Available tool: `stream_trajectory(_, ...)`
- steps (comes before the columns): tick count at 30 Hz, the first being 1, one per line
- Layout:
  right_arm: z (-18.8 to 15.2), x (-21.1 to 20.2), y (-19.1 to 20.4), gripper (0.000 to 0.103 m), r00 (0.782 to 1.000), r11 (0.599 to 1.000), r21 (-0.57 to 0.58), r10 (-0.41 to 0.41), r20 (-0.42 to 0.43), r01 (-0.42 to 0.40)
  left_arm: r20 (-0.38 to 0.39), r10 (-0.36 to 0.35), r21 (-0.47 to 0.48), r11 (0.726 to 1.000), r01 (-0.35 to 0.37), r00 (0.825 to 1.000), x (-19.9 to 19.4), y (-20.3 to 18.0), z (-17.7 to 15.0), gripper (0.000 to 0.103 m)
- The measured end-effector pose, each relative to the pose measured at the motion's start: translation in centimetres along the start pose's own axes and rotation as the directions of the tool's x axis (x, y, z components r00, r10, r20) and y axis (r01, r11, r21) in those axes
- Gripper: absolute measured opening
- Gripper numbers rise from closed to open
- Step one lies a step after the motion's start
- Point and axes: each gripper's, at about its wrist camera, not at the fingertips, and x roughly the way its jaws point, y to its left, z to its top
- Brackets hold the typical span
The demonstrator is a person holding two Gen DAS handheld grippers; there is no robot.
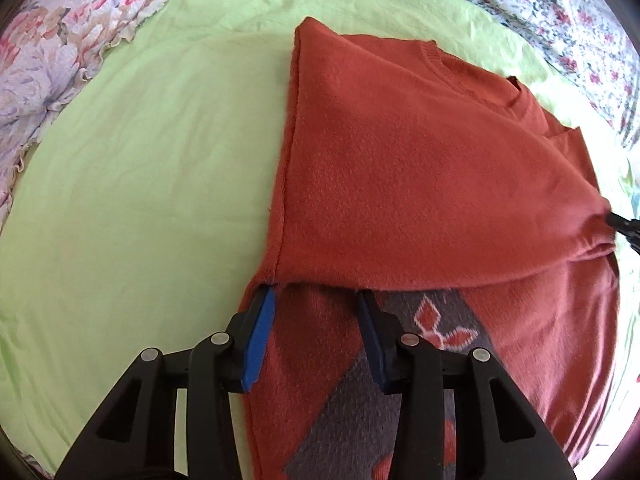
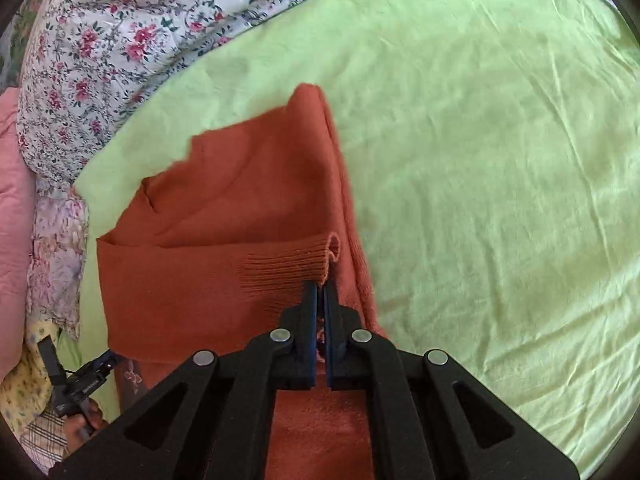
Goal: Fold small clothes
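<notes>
A small rust-orange knit sweater [image 1: 400,160] lies on the green sheet [image 1: 140,160], its lower part folded up over the chest; a grey patterned front panel [image 1: 420,328] shows beneath. My left gripper [image 1: 316,300] is open, its blue pads either side of the folded hem's edge. My right gripper [image 2: 321,286] is shut on the sweater's ribbed hem [image 2: 288,264], pinching it just above the cloth. The right gripper's tip shows in the left wrist view [image 1: 624,226] at the fold's right corner. The left gripper shows in the right wrist view [image 2: 86,380].
Floral bedding [image 1: 60,40] borders the sheet at left and a flowered cover [image 2: 120,32] at the back. A pink blanket [image 2: 12,220] lies at the left edge. Bare green sheet [image 2: 500,200] spreads to the right of the sweater.
</notes>
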Motion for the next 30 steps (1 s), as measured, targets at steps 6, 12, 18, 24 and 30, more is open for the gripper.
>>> stream_trajectory(6, -0.2, -2.9, 1.6, 0.003, 0.996, 0.996, -0.092, 0.027, 0.089, -0.019, 0.02, -0.069, 0.003, 0.998, 0.068, 0.997, -2.9, 1.1, 0.1, 0.053)
stream_trajectory(12, 0.6, -3.9, 1.7, 0.004, 0.999, 0.998, -0.055, 0.033, 0.02, -0.032, 0.041, -0.103, -0.052, 0.993, 0.105, 0.994, -3.1, 1.4, 2.2, 0.054)
stream_trajectory(18, 0.1, -2.8, -0.2, 0.004, 0.997, 0.996, 0.035, -0.078, 0.028, 0.077, 0.075, -0.097, -0.085, 0.991, 0.103, 0.992, -2.1, 0.7, 6.5, 0.064)
stream_trajectory(24, 0.3, -2.3, 3.8, 0.004, 0.996, 0.995, -0.073, 0.075, 0.05, -0.072, 0.062, -0.044, -0.109, 0.993, 0.05, 0.997, 1.4, 0.4, 11.3, 0.066)
stream_trajectory(30, -0.8, 2.5, 7.6, 0.005, 0.986, 0.97, -0.188, 0.137, -0.096, -0.153, 0.044, 0.227, -0.076, 0.972, -0.223, 0.973, 5.4, -0.1, 14.8, 0.07)
